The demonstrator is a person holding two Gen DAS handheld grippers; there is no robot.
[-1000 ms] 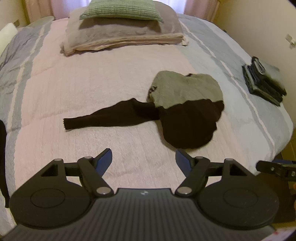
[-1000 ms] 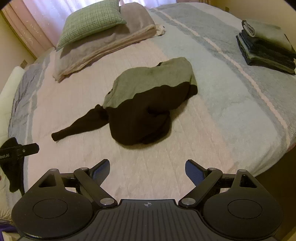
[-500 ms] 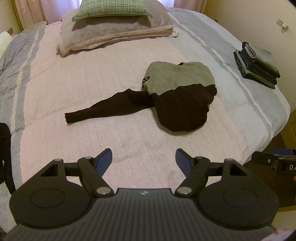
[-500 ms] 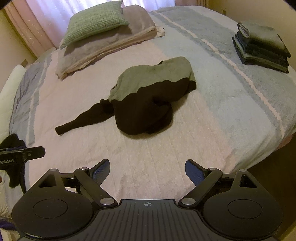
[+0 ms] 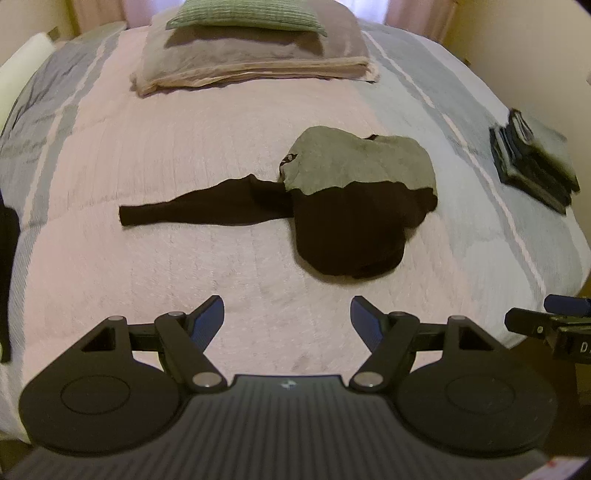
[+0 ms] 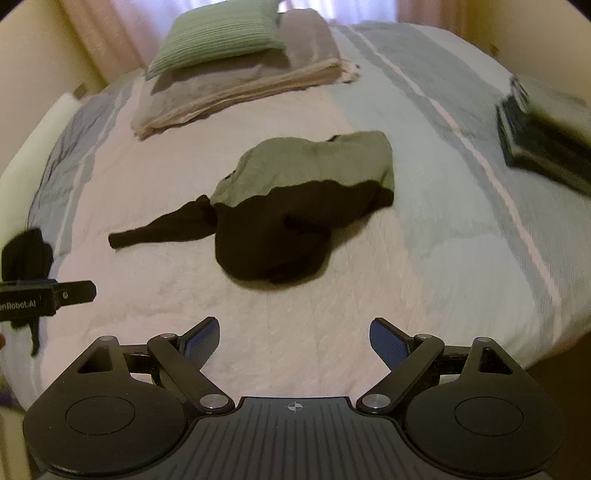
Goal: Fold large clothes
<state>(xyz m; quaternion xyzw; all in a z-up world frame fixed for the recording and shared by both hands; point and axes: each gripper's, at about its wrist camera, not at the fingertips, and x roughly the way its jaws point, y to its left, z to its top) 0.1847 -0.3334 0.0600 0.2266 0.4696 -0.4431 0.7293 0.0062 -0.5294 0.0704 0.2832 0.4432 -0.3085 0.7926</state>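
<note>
While it lies crumpled mid-bed, the garment [image 5: 354,206] shows an olive-grey upper part over a black lower part, one black sleeve [image 5: 199,210] stretched flat toward the left. It rests on the bed [image 5: 184,147], on the pink band of the striped cover, near where the pale blue band begins. Same heap from the right wrist view [image 6: 295,206], sleeve [image 6: 162,229] again pointing left. Left gripper [image 5: 287,317] hovers over the near bed edge, fingers [image 5: 207,319] spread, nothing between them, well short of the garment. Right gripper [image 6: 294,341] likewise: fingers [image 6: 388,341] spread wide, empty, apart from the cloth. Folded dark clothes stack [image 5: 532,166] sits at the bed's right edge, blurred in the right view [image 6: 546,144]. Green cushion [image 5: 243,16] on top of grey pillow [image 5: 251,55] at the headboard end. Dark item [image 6: 26,254] at the left bed edge, possibly another garment, too blurred to tell.
</note>
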